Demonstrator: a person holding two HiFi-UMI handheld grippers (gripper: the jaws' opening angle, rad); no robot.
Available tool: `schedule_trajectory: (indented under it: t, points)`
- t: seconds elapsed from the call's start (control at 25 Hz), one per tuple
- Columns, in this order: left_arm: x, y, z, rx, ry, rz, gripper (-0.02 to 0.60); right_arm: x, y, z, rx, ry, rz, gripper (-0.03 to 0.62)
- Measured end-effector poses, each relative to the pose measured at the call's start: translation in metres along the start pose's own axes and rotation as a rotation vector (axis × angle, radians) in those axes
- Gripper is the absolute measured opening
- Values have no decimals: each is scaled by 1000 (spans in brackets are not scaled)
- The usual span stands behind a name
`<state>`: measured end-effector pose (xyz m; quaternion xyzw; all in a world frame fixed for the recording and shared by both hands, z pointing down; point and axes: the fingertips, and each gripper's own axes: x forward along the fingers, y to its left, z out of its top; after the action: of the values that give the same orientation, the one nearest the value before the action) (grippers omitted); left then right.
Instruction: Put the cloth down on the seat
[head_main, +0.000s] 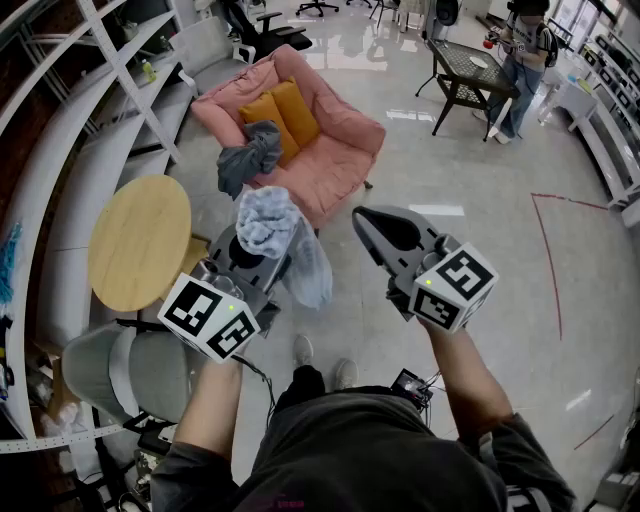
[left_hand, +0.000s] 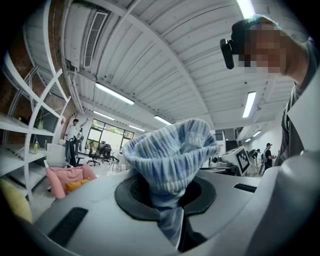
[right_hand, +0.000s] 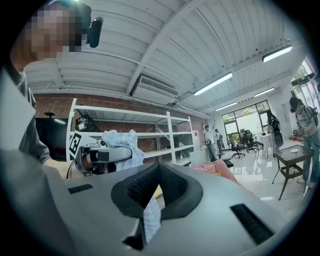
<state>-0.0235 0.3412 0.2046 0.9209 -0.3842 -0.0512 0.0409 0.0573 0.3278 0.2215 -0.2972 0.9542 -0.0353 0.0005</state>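
Observation:
My left gripper (head_main: 258, 248) is shut on a pale blue striped cloth (head_main: 268, 225), which bunches above the jaws and hangs down to their right. In the left gripper view the cloth (left_hand: 170, 160) rises out of the closed jaws of that gripper (left_hand: 167, 200) like a funnel. My right gripper (head_main: 368, 220) is held beside it, apart from the cloth, with its jaws together. A pale strip shows in the slit of the right gripper (right_hand: 157, 190); I cannot tell whether it is pinched. The pink sofa (head_main: 335, 150) stands ahead on the floor, beyond both grippers.
A grey garment (head_main: 250, 155) and orange cushions (head_main: 285, 115) lie on the sofa. A round wooden table (head_main: 140, 240) and a grey chair (head_main: 110, 370) stand at my left, with white shelving (head_main: 90, 120) behind. A person (head_main: 520, 60) stands by a black table (head_main: 465, 65) far off.

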Motion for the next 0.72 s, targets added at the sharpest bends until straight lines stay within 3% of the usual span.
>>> schedule_trajectory:
  t: [0.72]
  points:
    - [2,3,-2,5,8,2,72,-3,-6,-2,7,-15,-2,15]
